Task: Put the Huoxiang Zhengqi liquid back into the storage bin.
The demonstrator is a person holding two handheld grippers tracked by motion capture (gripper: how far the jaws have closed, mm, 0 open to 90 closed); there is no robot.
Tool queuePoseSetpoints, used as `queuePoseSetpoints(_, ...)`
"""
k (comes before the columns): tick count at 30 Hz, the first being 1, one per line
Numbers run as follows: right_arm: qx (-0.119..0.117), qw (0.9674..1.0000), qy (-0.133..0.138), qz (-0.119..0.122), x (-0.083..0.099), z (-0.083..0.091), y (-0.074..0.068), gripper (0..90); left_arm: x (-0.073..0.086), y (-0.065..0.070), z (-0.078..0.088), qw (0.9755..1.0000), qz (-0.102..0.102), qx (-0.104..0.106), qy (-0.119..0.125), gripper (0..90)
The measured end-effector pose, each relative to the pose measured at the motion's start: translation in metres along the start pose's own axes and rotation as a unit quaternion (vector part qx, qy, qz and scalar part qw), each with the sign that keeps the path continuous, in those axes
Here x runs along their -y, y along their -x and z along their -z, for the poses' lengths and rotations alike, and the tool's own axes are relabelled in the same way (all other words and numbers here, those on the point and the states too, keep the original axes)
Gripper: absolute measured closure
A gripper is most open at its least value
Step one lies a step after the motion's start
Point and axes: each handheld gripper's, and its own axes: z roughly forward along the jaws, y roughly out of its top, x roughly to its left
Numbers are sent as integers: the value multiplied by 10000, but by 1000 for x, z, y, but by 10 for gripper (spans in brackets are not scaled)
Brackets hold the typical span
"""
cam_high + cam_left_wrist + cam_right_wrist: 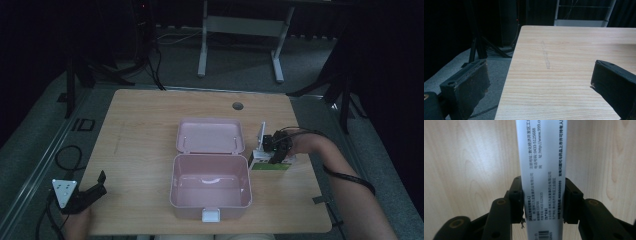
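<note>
**Medicine carton gripped beside the open pink case**

Dark floor, black drapes and a pale metal table frame surround the wooden worktop [150, 115], on which an open pink plastic case [210, 186] stands with its lid [210, 135] folded back flat and its white latch [210, 215] facing the person. Nothing can be seen lying inside the case.

Just to the right of the case, a white and green medicine carton [269, 164] lies on the worktop, apparently with one end flap raised. The right gripper [278, 156] is set down over it; in the right gripper view the carton's white printed side [543, 170] is clamped between the two black fingers [517, 202], which press against its long edges. The grasp is judged complete, with the carton not yet lifted.

The left gripper [90, 192] rests at the near left corner of the worktop, well apart from the case, its fingers [467, 86] spread wide with nothing between them.

The step in hand is taken to be the pick-up of the carton for packing. A lift clear of the worktop is called for next, then a short carry leftwards over the case wall and a lowering into the case, with the raised flap kept from catching on the rim
</note>
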Motion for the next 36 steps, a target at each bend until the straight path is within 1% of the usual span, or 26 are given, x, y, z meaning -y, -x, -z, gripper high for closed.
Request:
queuePoseSetpoints(6, -54, 9999, -118, 34, -2, 1, -1, 615, 0, 0, 0, 10000, -2, -11, -10, 21)
queuePoseSetpoints(8, -119, 9998, -174, 37, -2, 1, -2, 616, 0, 0, 0, 10000, 6, -8, -4, 21)
queuePoseSetpoints(11, -274, 9993, -261, -30, -1, 1, -3, 618, 0, 0, 0, 10000, 17, -8, -5, 21)
queuePoseSetpoints(14, -315, 9990, -304, -62, 1, 5, -6, 618, 0, 0, 0, 10000, 11, -6, -7, 21)
queuePoseSetpoints(16, -330, 9990, -297, -68, 2, 7, -9, 619, 0, 0, 0, 10000, 10, -11, -2, 21)
queuePoseSetpoints(18, -396, 9988, -282, -98, 3, 10, -12, 618, 0, 0, 0, 10000, 11, -12, -2, 21)
queuePoseSetpoints(21, -361, 9990, -255, -54, 5, 13, -20, 619, 0, 0, 0, 10000, 8, -18, -1, 21)
queuePoseSetpoints(25, -436, 9987, -186, -166, 9, 14, -26, 618, 0, 0, 0, 10000, 9, -17, -5, 21)
queuePoseSetpoints(27, -437, 9988, -158, -176, 12, 13, -29, 618, 0, 0, 0, 10000, 11, -17, -5, 21)
queuePoseSetpoints(29, -476, 9983, -219, -266, 13, 13, -32, 618, 0, 0, 0, 10000, 11, -17, -2, 21)
queuePoseSetpoints(32, -466, 9980, -328, -259, 15, 14, -39, 618, 0, 0, 0, 10000, 1, -14, -6, 21)
queuePoseSetpoints(36, -483, 9979, -385, -215, 16, 17, -50, 618, 0, 0, 0, 10000, -11, -14, -14, 21)
